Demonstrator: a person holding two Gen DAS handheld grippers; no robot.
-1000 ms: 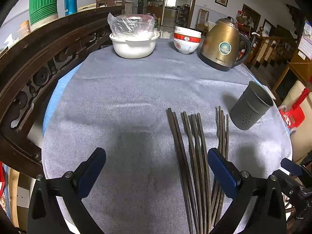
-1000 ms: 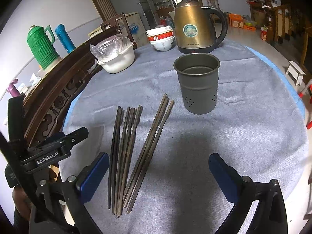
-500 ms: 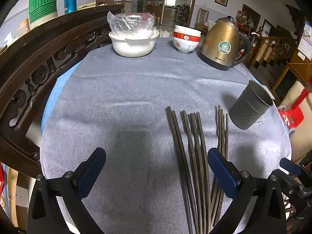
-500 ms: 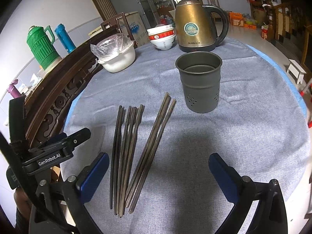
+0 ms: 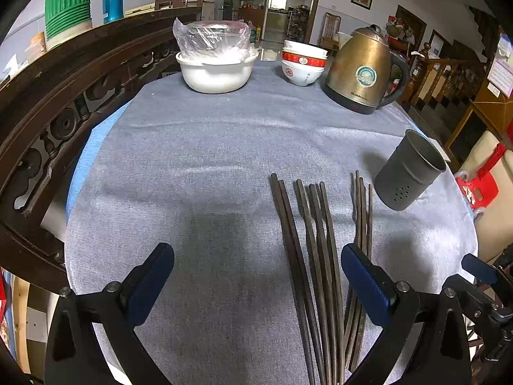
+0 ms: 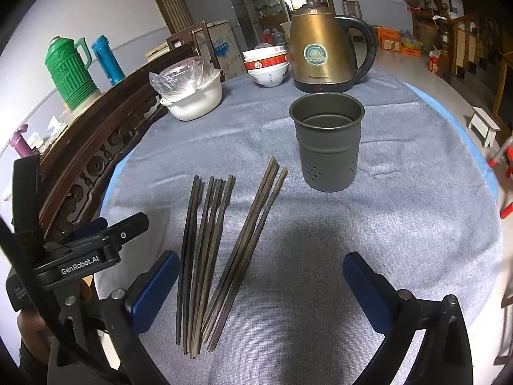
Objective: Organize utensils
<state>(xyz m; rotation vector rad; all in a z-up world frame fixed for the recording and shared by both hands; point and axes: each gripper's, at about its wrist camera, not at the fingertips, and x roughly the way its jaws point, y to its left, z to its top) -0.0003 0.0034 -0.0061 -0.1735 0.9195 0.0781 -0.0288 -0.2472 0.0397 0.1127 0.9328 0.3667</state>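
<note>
Several dark wooden chopsticks (image 5: 315, 256) lie side by side on the grey cloth, also in the right wrist view (image 6: 221, 247). A grey metal utensil cup (image 6: 327, 141) stands upright and empty just beyond them; in the left wrist view the utensil cup (image 5: 408, 173) is at the right. My left gripper (image 5: 256, 276) is open and empty, above the cloth to the left of the chopsticks. My right gripper (image 6: 259, 285) is open and empty, above the near ends of the chopsticks.
A gold electric kettle (image 5: 364, 70), stacked red-and-white bowls (image 5: 303, 64) and a white bowl with a plastic bag (image 5: 216, 64) stand at the table's far side. A carved dark wooden chair back (image 5: 48, 106) borders the left edge. Green and blue flasks (image 6: 69, 67) stand behind it.
Both grippers have moved slightly forward over the table; the chopsticks and cup have not moved. Both stay open.
</note>
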